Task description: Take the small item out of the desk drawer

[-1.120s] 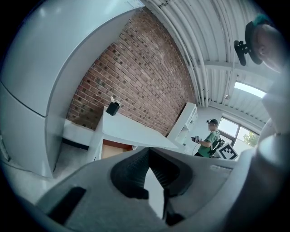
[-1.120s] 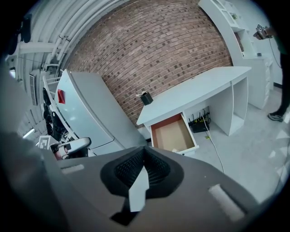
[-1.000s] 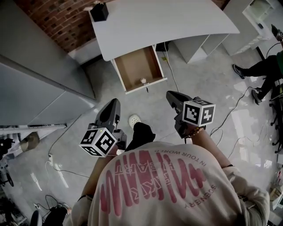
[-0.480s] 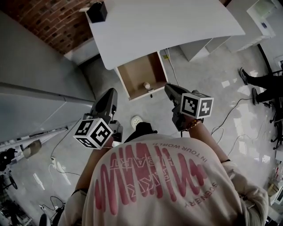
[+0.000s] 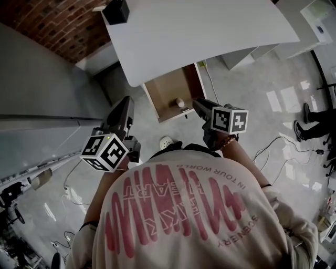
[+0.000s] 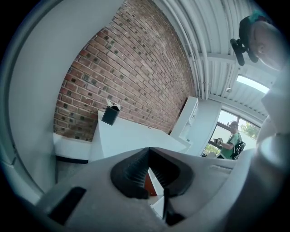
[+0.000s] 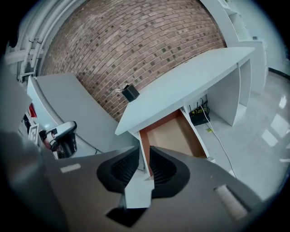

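The white desk (image 5: 199, 31) has its wooden drawer (image 5: 169, 86) pulled out. A small pale round item (image 5: 180, 102) lies near the drawer's front. My right gripper (image 5: 195, 104) hovers just right of the drawer's front corner, close to the item. Its jaws have just been opening; in the right gripper view the right gripper (image 7: 144, 149) is open a narrow gap, nothing between, aimed at the drawer (image 7: 174, 133). My left gripper (image 5: 124, 102) hangs left of the drawer over the floor. In the left gripper view the left gripper (image 6: 149, 149) has its tips together, holding nothing.
A black box (image 5: 116, 11) stands on the desk's far left corner, against the brick wall (image 5: 58, 26). A grey counter (image 5: 42, 100) runs along the left. Cables (image 5: 273, 152) trail over the floor at right, near a seated person's leg (image 5: 321, 123).
The person has walked toward the desk. Both grippers have come closer to the drawer, and the right one now reaches its front corner.
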Demonstrator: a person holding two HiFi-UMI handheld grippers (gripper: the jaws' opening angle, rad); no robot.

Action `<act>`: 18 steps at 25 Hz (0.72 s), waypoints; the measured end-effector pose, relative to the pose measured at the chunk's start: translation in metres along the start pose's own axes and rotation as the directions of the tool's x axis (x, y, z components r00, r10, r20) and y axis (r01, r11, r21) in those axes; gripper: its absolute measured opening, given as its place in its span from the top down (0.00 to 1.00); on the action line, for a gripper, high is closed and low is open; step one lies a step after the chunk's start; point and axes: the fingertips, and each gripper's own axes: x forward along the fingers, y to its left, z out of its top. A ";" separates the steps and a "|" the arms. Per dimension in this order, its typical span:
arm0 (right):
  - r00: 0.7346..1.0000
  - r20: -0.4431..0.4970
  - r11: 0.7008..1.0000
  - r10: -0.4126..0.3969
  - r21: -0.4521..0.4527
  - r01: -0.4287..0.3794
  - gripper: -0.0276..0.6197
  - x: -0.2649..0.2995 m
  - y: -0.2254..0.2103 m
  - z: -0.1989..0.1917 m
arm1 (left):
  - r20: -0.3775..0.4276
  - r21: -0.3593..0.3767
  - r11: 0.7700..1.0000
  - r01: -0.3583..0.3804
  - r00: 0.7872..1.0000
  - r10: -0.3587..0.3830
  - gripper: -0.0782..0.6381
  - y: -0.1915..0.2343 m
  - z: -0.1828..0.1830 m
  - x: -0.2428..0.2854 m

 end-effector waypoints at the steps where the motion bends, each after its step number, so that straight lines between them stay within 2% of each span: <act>1: 1.000 -0.016 1.000 -0.004 0.002 0.004 0.83 0.005 -0.003 -0.003 | -0.001 -0.005 1.000 -0.006 1.000 0.006 0.88 0.004 -0.001 0.001; 7: 0.992 -0.120 0.999 -0.046 -0.028 0.043 0.79 0.032 -0.020 -0.024 | -0.026 -0.054 0.997 -0.046 0.999 0.045 0.88 0.021 -0.015 -0.001; 12: 0.977 -0.211 0.998 -0.041 -0.061 0.029 0.72 0.058 -0.035 -0.036 | -0.034 -0.070 0.991 -0.115 0.993 0.113 0.88 0.029 -0.024 -0.005; 15: 0.955 -0.296 0.996 -0.030 -0.092 0.003 0.70 0.080 -0.039 -0.049 | -0.038 -0.089 0.976 -0.200 0.980 0.197 0.88 0.045 -0.027 -0.015; 18: 0.918 -0.396 0.991 -0.028 -0.134 -0.027 0.67 0.102 -0.049 -0.064 | -0.024 -0.127 0.951 -0.281 0.960 0.280 0.88 0.060 -0.031 -0.022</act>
